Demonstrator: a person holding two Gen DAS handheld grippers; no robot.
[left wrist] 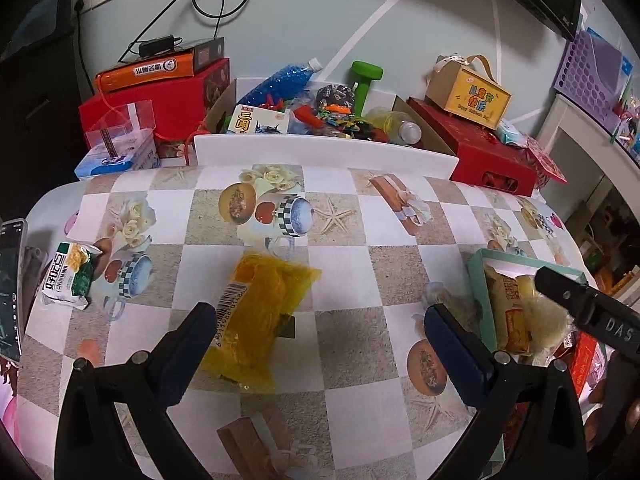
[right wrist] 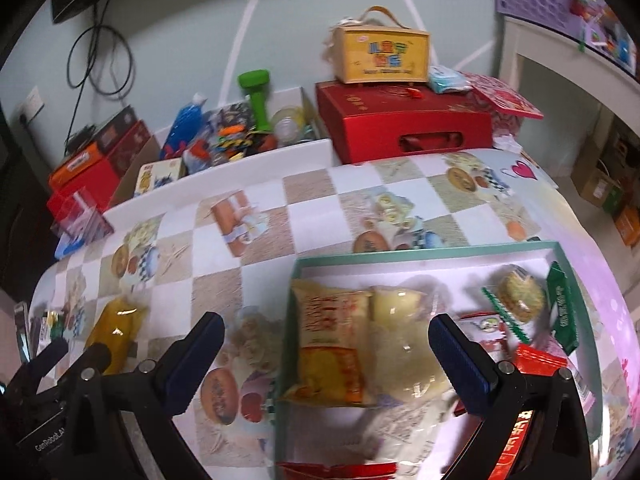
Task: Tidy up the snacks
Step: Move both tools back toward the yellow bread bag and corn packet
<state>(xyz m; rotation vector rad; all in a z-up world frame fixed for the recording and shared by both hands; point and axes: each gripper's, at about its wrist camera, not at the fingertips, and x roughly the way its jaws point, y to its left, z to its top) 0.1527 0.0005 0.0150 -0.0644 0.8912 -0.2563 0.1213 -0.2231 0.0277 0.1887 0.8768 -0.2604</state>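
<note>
A yellow snack packet with a barcode lies on the patterned tablecloth. My left gripper hangs open over it, with the left finger at the packet's edge. A green-and-white snack packet lies at the far left. In the right wrist view my right gripper stands open above a teal-rimmed tray. The tray holds several snacks: an orange packet, a pale yellow packet, a round cookie packet, a green packet and red packets. Nothing is held.
A phone stands at the table's left edge. Behind the table are a cardboard box of clutter with a green dumbbell, red boxes, a yellow gift box and a white board.
</note>
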